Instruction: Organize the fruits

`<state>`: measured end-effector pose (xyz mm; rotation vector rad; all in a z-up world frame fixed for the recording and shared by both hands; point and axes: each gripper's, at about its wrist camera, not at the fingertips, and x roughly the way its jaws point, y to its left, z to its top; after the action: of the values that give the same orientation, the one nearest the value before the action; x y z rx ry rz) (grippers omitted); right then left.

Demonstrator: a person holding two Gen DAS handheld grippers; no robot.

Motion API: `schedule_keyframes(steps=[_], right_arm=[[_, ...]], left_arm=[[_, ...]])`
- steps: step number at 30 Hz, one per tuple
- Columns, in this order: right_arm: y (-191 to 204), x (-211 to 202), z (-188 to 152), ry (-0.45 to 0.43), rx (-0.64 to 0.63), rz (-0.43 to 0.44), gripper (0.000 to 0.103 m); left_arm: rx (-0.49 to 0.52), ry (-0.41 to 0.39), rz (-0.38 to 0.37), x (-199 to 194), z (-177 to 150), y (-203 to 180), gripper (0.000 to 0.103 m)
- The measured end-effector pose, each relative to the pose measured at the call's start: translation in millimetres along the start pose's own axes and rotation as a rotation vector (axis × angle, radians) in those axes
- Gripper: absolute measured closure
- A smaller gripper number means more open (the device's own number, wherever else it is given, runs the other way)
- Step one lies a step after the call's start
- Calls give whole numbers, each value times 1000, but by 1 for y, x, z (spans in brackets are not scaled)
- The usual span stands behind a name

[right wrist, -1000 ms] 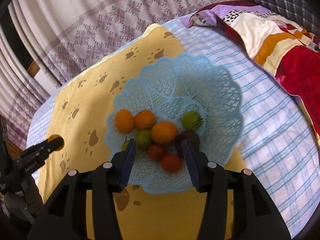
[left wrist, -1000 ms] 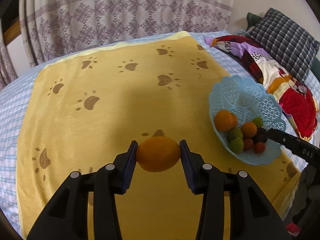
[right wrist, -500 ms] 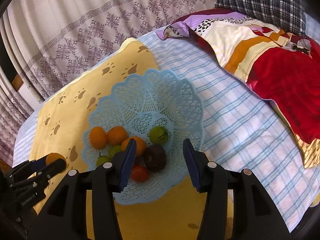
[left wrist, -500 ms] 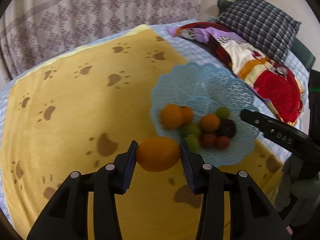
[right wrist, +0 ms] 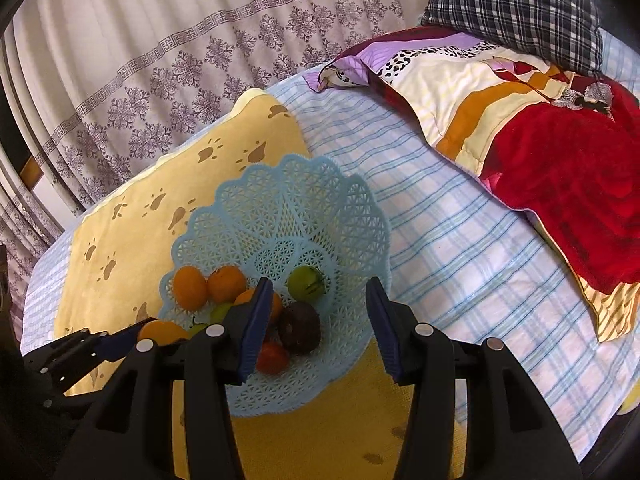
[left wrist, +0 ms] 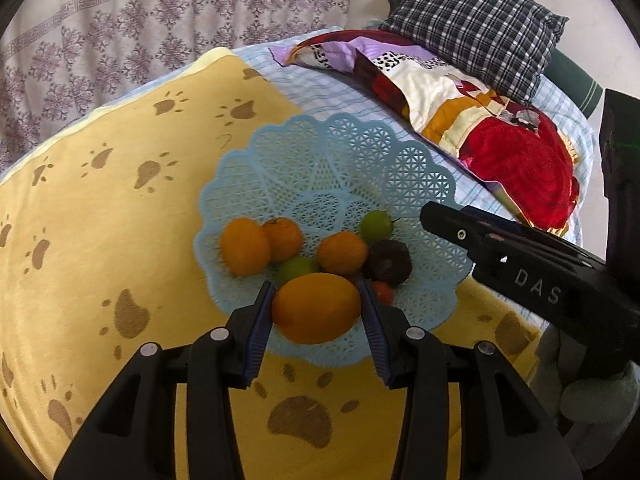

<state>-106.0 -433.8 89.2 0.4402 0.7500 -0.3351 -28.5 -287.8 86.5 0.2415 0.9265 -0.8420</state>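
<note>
Fingers of the left gripper (left wrist: 317,322) pinch an orange (left wrist: 316,307) over the near rim of the blue basket (left wrist: 344,160); lowering it into a bare patch before releasing should prevent rolling. Right gripper (right wrist: 318,330) hovers spread, holding nothing.

Left hand-held gripper (left wrist: 316,308) clamped on something; right hand-held gripper (right wrist: 316,320) spread wide.

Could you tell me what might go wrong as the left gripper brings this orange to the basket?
The orange sits over the basket's near rim; released here, it may roll onto the yellow blanket. Dropped on the piled fruit, it could knock the red one out. The right gripper hangs open close by and could collide.
</note>
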Motion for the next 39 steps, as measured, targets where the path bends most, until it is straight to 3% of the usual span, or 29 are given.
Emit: schedule_keyframes(steps=[2,3,16,30,37,39], right_arm=[[0,0,0,0,-1,1,53],[0,0,0,-2,-1,5,52],[-2,-3,1,-16,0,5,48],[2,-3,0,-10,-12,14,48],[7,-2,-2,-7,-24,22,48],[8,-3,-2,-8,-28,24,41]], left_arm=[[-12,-7,-6,2,1,0,40],[-15,-20,-3,1,0,0,39],[-86,-30,63,-19,-13,33,38],[-7,28,94,3,-31,17,38],[13,-9,139,8,-24,16,35],[5,-13,147,7,-21,17,35]])
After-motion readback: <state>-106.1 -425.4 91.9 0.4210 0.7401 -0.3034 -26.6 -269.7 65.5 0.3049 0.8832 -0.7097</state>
